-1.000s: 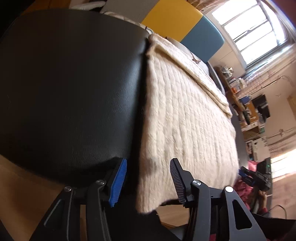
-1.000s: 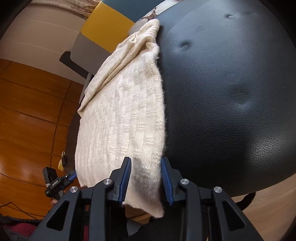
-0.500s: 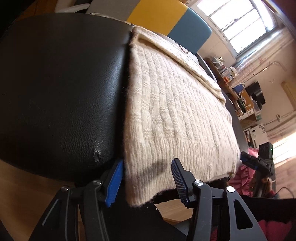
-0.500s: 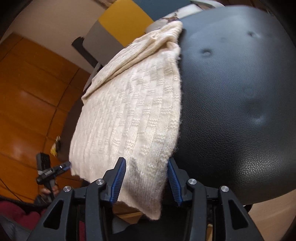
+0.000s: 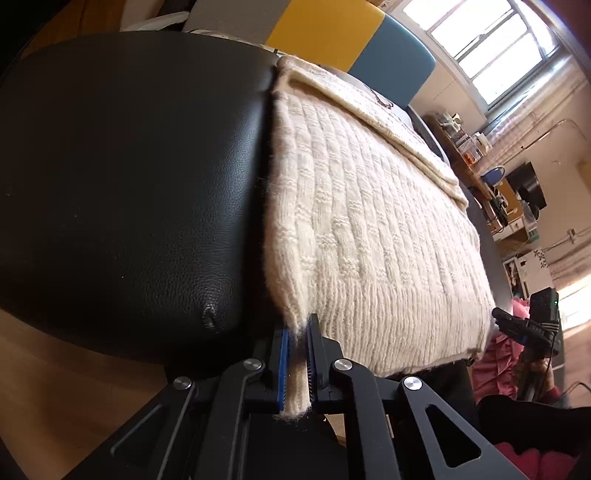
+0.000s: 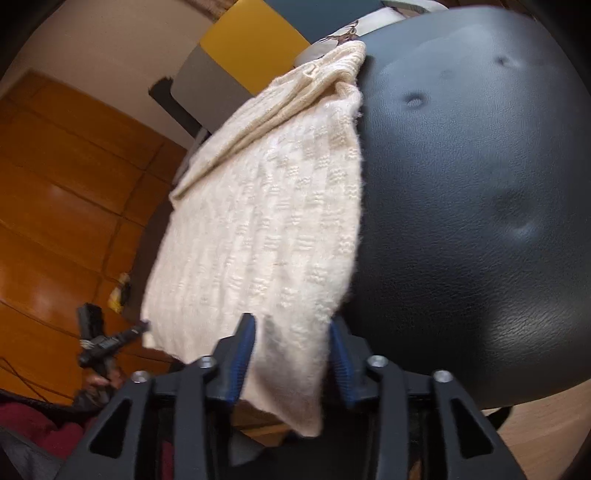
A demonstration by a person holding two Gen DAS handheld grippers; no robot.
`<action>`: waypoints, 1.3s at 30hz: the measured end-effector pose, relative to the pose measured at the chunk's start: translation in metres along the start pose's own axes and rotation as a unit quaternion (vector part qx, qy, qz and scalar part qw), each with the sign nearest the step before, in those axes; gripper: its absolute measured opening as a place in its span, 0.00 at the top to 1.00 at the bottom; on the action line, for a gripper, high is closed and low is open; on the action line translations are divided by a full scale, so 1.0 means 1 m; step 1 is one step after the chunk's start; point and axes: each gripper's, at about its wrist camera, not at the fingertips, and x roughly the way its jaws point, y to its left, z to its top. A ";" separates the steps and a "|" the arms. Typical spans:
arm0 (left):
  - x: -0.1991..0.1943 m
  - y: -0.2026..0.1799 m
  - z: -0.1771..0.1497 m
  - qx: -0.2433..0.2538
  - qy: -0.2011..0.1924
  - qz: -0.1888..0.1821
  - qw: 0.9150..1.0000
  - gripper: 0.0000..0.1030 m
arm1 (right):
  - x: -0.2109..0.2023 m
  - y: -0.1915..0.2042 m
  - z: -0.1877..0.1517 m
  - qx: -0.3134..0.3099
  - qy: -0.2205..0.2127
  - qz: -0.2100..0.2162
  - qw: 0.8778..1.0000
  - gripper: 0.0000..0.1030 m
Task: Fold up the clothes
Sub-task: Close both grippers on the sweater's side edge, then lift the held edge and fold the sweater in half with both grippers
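Room's got a wood floor (image 6: 55, 236), a bright window (image 5: 491, 48) and yellow/blue panels (image 5: 325, 33). Black padded leather surface (image 5: 129, 177) carries the cream knit sweater (image 5: 369, 229); left claw (image 5: 296, 365) pinches its near corner, right claw (image 6: 291, 354) spread wide around the hem.

Sweater (image 5: 369, 229) far end (beyond the fold) out of sight

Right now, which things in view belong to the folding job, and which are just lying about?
In the job:
cream knit sweater
left tool, clamped on its near corner
right tool, open around the other corner

Lying about:
black cushion
yellow cushion
blue cushion
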 end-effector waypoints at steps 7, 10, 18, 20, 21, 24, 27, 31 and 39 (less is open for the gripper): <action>0.001 -0.004 0.000 0.004 -0.015 0.005 1.000 0.83 | 0.002 -0.002 0.005 0.013 0.008 0.033 0.999 0.39; 0.000 -0.001 0.003 -0.017 -0.007 0.006 1.000 0.83 | 0.003 0.009 -0.001 -0.026 0.006 -0.030 0.999 0.62; -0.001 -0.015 0.005 0.004 -0.031 0.015 0.999 0.95 | -0.004 0.003 -0.014 -0.006 -0.013 -0.024 1.000 0.95; -0.004 -0.011 0.006 -0.017 -0.034 -0.016 0.999 0.95 | -0.005 0.005 -0.012 -0.004 -0.017 -0.003 1.000 0.95; -0.005 -0.009 0.008 -0.027 -0.036 -0.033 0.998 0.95 | -0.006 0.004 -0.011 -0.002 -0.018 0.005 1.000 0.95; -0.011 -0.001 0.014 -0.058 -0.045 -0.080 0.994 0.95 | -0.004 0.002 -0.005 0.010 -0.024 0.019 1.000 0.95; -0.019 0.006 0.023 -0.078 -0.058 -0.124 0.988 0.95 | -0.008 0.002 0.002 0.017 -0.029 0.043 0.999 0.95; -0.031 0.000 0.040 -0.072 -0.077 -0.160 0.981 0.95 | -0.008 0.011 0.016 0.028 -0.046 0.094 0.994 0.95; -0.026 -0.014 0.093 -0.069 -0.097 -0.195 0.973 0.95 | -0.008 0.038 0.058 0.013 -0.090 0.144 0.985 0.95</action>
